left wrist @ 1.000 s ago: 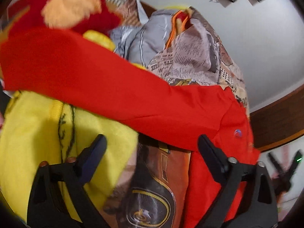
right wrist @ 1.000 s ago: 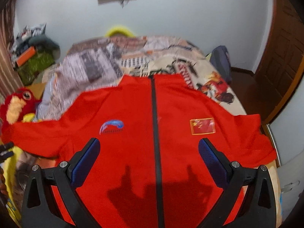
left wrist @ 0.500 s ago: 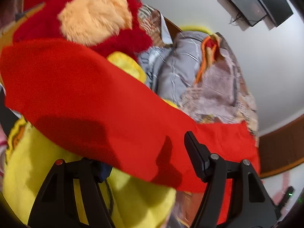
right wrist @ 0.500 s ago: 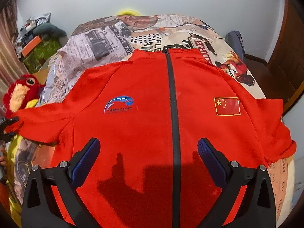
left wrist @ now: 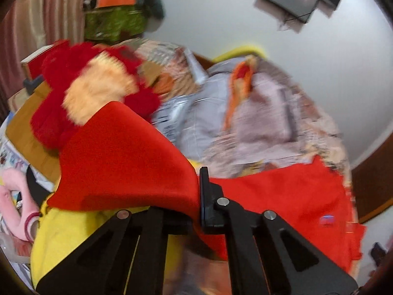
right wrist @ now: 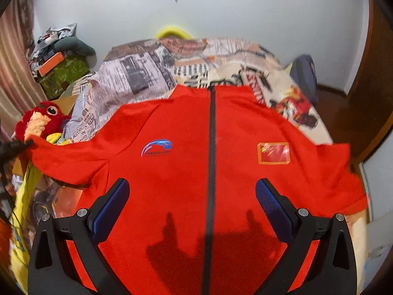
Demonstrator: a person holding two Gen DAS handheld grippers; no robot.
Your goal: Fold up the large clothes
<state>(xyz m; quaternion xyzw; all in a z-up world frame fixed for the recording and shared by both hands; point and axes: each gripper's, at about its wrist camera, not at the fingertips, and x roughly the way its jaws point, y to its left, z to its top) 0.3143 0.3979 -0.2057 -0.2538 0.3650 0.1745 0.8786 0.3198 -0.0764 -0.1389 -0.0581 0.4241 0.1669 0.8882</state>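
Note:
A red zip jacket (right wrist: 186,162) lies front-up and spread flat on the bed, with a blue logo and a flag patch on the chest. My left gripper (left wrist: 199,196) is closing tight on the end of its left sleeve (left wrist: 122,162). The cloth is pinched between the pads and lifted off the bed. In the right wrist view that gripper (right wrist: 17,146) shows as a dark shape at the sleeve's tip. My right gripper (right wrist: 191,201) hovers open over the jacket's lower middle, one finger on each side of the black zip, holding nothing.
A red plush toy (left wrist: 83,93) and a yellow cloth (left wrist: 73,231) lie by the bed's left edge, close to the lifted sleeve. The newspaper-print bedspread (right wrist: 137,78) covers the far half of the bed. Boxes (right wrist: 61,71) are stacked at the left and a wooden door (right wrist: 373,98) stands at the right.
My left gripper went from wide open around the sleeve to shut on it and rose, lifting the sleeve end. The right gripper stayed open over the jacket.

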